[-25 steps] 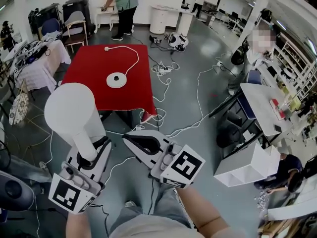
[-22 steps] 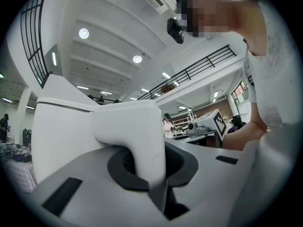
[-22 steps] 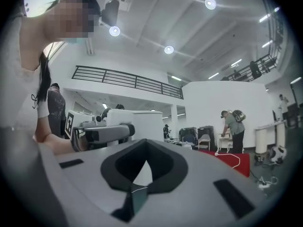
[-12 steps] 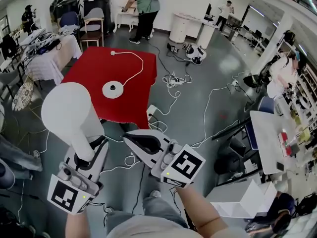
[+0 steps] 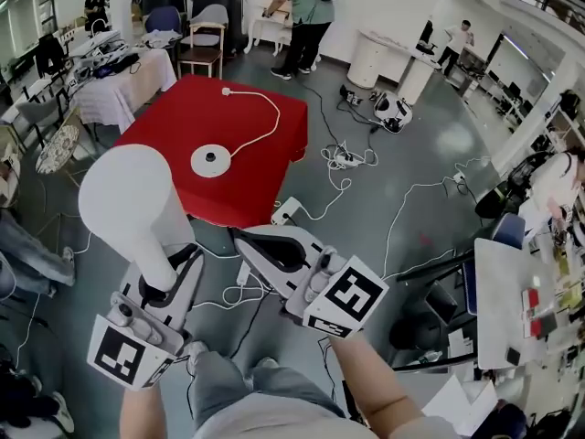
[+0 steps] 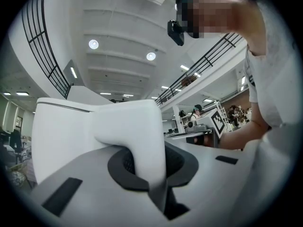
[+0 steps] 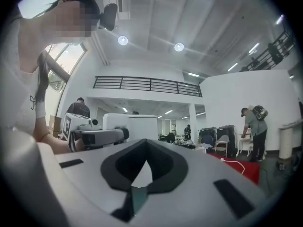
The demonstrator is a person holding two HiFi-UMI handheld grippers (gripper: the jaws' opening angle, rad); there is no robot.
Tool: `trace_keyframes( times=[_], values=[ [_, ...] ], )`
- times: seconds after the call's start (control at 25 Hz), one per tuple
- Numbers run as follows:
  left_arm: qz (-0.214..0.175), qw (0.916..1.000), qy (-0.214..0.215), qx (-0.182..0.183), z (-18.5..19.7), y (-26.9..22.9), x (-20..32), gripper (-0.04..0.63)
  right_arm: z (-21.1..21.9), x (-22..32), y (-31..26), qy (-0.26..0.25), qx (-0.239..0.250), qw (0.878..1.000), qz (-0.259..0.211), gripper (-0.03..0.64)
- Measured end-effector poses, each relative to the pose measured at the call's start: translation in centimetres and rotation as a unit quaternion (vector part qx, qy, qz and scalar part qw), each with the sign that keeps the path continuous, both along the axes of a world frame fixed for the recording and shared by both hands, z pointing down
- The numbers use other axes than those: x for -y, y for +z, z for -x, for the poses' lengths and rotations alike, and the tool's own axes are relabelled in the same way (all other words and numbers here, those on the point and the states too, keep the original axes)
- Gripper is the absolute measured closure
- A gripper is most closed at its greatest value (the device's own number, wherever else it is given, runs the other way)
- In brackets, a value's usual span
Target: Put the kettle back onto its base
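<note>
My left gripper (image 5: 166,280) is shut on the handle of a white kettle (image 5: 128,210) and carries it upright above the floor. In the left gripper view the handle (image 6: 137,141) sits clamped between the jaws, with the kettle body (image 6: 61,136) just beyond. The round white base (image 5: 211,160) lies on a red table (image 5: 174,126) ahead, its white cord (image 5: 265,122) running to the far edge. My right gripper (image 5: 245,242) hovers beside the kettle, shut and holding nothing. In the right gripper view my right gripper (image 7: 138,176) has the kettle (image 7: 130,126) to its left.
Loose cables and a power strip (image 5: 340,161) litter the grey floor right of the table. A cluttered table (image 5: 114,76) and chairs stand at the far left. A person (image 5: 302,12) bends over a small table at the back. Desks (image 5: 521,291) line the right side.
The red table and base have come nearer and shifted lower in the head view as both grippers moved toward them. The kettle stays in the left gripper.
</note>
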State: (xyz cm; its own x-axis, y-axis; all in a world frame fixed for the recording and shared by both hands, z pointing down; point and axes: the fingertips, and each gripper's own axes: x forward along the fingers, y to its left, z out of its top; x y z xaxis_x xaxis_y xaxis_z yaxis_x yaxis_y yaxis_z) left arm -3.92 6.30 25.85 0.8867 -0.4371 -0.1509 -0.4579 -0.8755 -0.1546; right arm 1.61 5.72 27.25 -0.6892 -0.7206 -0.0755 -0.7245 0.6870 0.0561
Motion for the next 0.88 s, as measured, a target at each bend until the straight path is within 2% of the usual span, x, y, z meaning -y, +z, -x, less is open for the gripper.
trace_keyframes(
  times=[0.24,0.4,0.72,0.88],
  values=[
    [-0.008,0.9999,-0.010,0.005,-1.2,0.4,2.0,0.558,-1.2,2.6,0.1,-0.012,0.015,1.000,0.001,0.609],
    [0.007,0.9998,-0.014,0.007,-1.1,1.1,4.7,0.558,-1.3,5.3,0.3,-0.017,0.014,1.000,0.003,0.609],
    [0.004,1.0000,-0.007,-0.005,-3.1,2.1,12.2,0.558,-2.6,13.2,0.7,-0.023,0.006,1.000,0.004,0.609],
    [0.013,0.9998,0.012,0.003,-4.3,3.1,16.0,0.558,-3.1,17.9,0.6,-0.023,0.002,1.000,0.001,0.609]
  ],
)
